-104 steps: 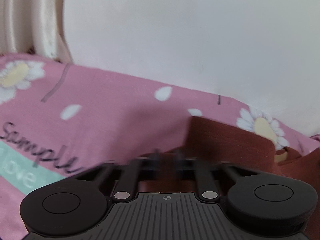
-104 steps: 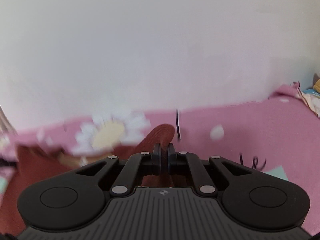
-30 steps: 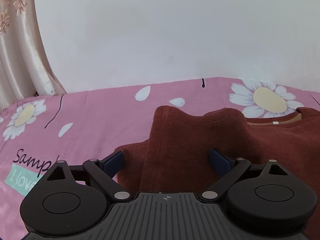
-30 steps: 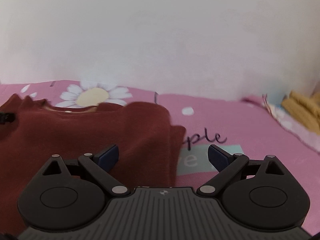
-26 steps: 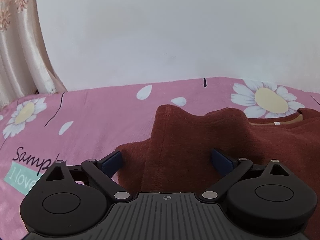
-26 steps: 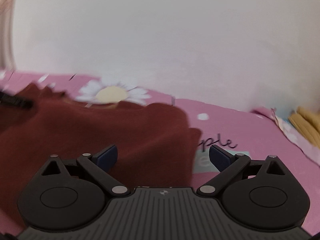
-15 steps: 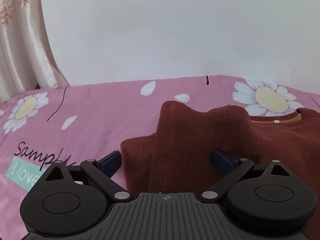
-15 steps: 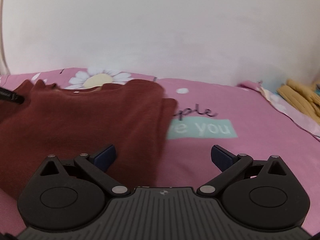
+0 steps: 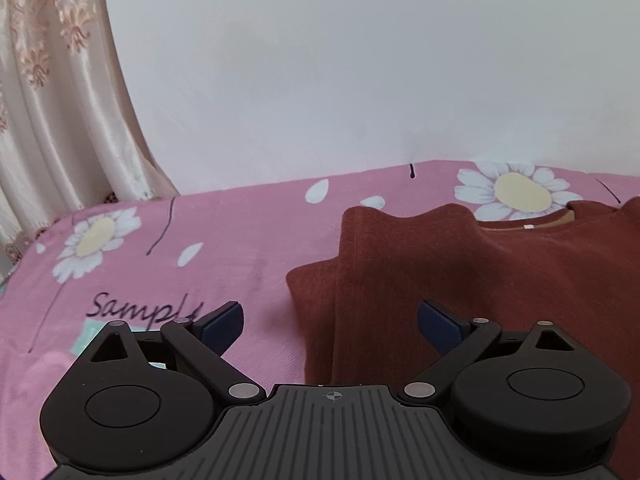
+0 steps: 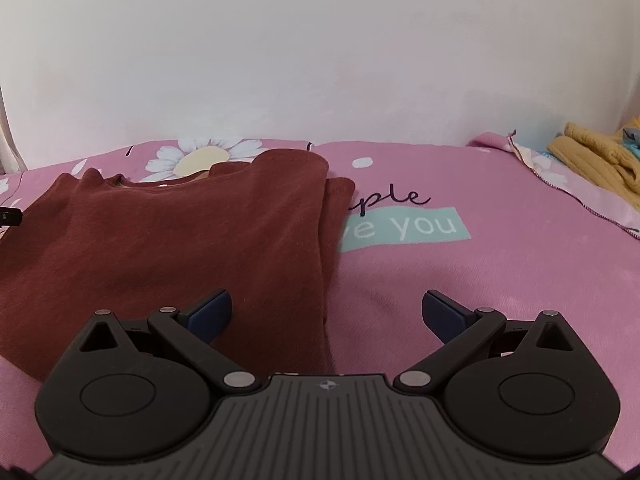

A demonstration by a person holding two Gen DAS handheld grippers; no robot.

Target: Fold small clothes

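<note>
A rust-brown sweater [image 10: 168, 236] lies flat on the pink flowered bedsheet [image 10: 480, 288], neckline toward the wall, its sides folded in. It also shows in the left wrist view [image 9: 460, 280]. My left gripper [image 9: 330, 322] is open and empty, low over the sweater's left folded edge. My right gripper [image 10: 326, 312] is open and empty, low over the sweater's right folded edge. A tip of the left gripper [image 10: 10, 216] shows at the far left of the right wrist view.
A white wall runs behind the bed. A cream patterned curtain [image 9: 52, 100] hangs at the left. Folded mustard-yellow clothes [image 10: 592, 160] lie at the far right on the bed. The sheet bears a teal printed label [image 10: 412, 228].
Both grippers opened and let go of the sweater, which now lies flat with its sides folded in. Both have drawn back; the right one swung right.
</note>
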